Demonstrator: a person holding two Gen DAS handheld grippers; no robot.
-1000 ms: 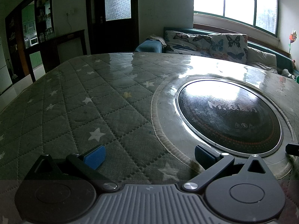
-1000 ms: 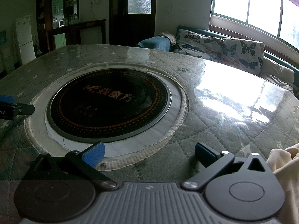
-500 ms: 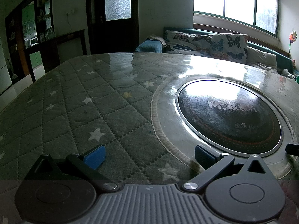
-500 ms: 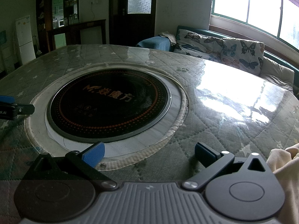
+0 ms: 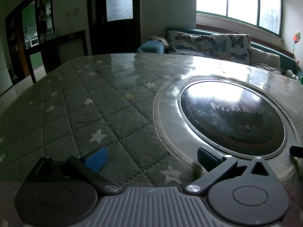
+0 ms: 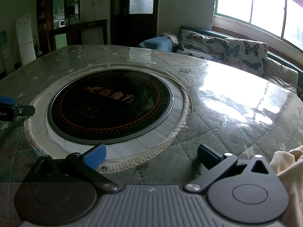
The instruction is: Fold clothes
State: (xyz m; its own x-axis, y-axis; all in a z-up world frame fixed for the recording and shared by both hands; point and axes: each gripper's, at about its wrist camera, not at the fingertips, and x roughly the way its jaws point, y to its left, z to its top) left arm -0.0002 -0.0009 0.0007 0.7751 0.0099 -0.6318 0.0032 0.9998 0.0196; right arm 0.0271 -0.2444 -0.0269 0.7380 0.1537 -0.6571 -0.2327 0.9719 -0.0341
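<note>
Both tools hang low over the quilted, star-patterned tabletop (image 5: 79,113) with nothing between their blue pads: the left tool (image 5: 150,158) is spread wide, and so is the right tool (image 6: 150,156). A round black cooktop (image 6: 110,106) lies ahead and to the left of the right tool. The cream-coloured garment (image 6: 287,172) sits bunched just beside the right tool's right-hand finger, not gripped.

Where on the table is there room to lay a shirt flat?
The starry quilted cover left of the round black cooktop is bare. So is the shiny stretch between the cooktop and the sofa. Crowded only near the cream cloth.
</note>
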